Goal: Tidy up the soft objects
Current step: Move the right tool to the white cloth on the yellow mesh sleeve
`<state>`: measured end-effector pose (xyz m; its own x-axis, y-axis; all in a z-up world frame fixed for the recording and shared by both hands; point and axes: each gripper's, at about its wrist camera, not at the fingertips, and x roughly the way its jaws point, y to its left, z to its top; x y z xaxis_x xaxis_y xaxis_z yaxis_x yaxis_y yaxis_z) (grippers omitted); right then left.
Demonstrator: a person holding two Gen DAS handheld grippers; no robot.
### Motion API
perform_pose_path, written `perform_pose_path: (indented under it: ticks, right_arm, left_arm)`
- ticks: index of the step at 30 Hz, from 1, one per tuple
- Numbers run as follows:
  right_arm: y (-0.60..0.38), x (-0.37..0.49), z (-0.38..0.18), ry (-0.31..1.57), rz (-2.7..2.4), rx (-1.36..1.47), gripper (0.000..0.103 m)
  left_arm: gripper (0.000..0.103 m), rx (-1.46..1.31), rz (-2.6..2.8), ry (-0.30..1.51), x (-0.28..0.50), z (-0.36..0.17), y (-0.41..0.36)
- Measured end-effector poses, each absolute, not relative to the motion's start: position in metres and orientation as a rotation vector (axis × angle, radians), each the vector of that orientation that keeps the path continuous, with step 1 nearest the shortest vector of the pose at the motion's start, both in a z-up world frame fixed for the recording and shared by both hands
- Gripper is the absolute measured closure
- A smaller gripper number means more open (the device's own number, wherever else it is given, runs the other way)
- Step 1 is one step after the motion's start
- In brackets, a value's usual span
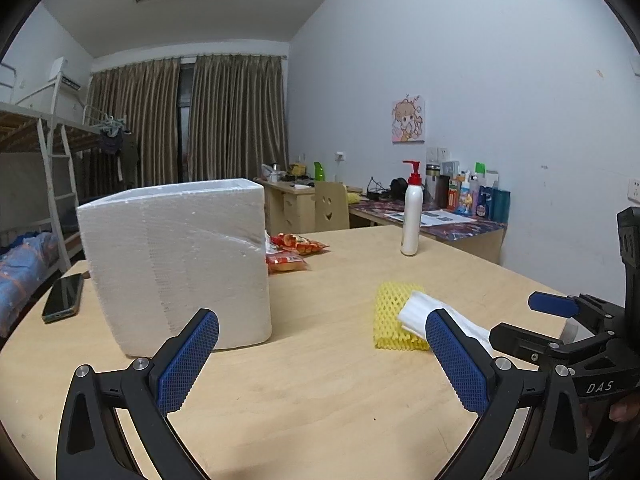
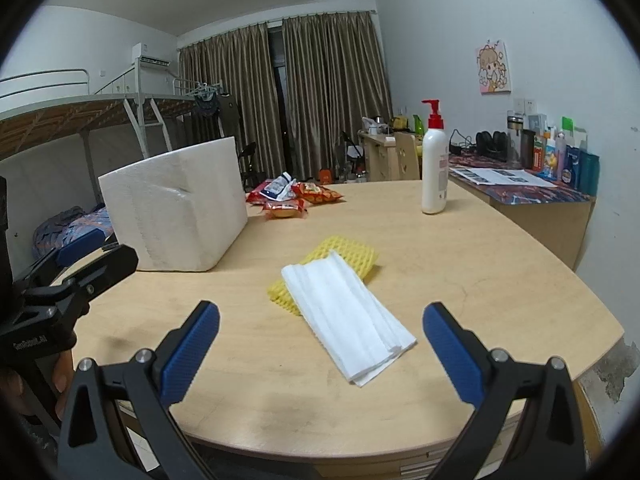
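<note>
"DAS" printed on right claw [image 1: 554, 314] body.

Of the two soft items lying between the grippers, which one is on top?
The white folded foam sheet: it lies across the yellow foam net sleeve, covering its middle, while the yellow one rests directly on the wooden table.

Both wrist views look low and close across the light wooden bench [image 1: 320, 380], sharing the white foam box [image 2: 176, 216].

Left gripper [image 1: 322, 354] held wide apart above the table [image 1: 320, 392]. White foam box [image 1: 176, 264] stands left; folded white sheet [image 1: 420, 310] lies on yellow foam net [image 1: 394, 320], right.
</note>
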<state>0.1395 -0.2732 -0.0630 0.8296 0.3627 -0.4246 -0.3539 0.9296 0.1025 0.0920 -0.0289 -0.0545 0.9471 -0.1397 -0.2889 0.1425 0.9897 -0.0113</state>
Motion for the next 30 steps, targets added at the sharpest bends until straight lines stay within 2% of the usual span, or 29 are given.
perform_pose_path:
  ticks: [13,23,26,28,29,30]
  right_arm:
    - [-0.274,0.162,-0.07,0.512,0.393,0.021,0.0]
    - [-0.266,0.176,-0.077,0.556,0.389,-0.05,0.0]
    - [-0.264,0.178,-0.08,0.571,0.389,-0.076,0.008]
    - [-0.265,0.179,-0.082,0.581,0.393,-0.077,0.016]
    - [-0.265,0.18,-0.083,0.59,0.398,-0.078,0.025]
    - [-0.266,0.18,-0.085,0.598,0.396,-0.081,0.03]
  left_arm:
    - [0.0,0.026,-0.247,0.342,0.126,-0.058,-0.037]
    - [0.0,-0.06,-0.384,0.497,0.156,-0.073,-0.034]
    - [0.0,-0.07,-0.388,0.503,0.157,-0.074,-0.033]
    - [0.0,-0.071,-0.392,0.501,0.156,-0.074,-0.033]
    - [0.0,-0.066,-0.39,0.502,0.156,-0.074,-0.034]
    - [0.0,-0.061,-0.391,0.503,0.156,-0.075,-0.034]
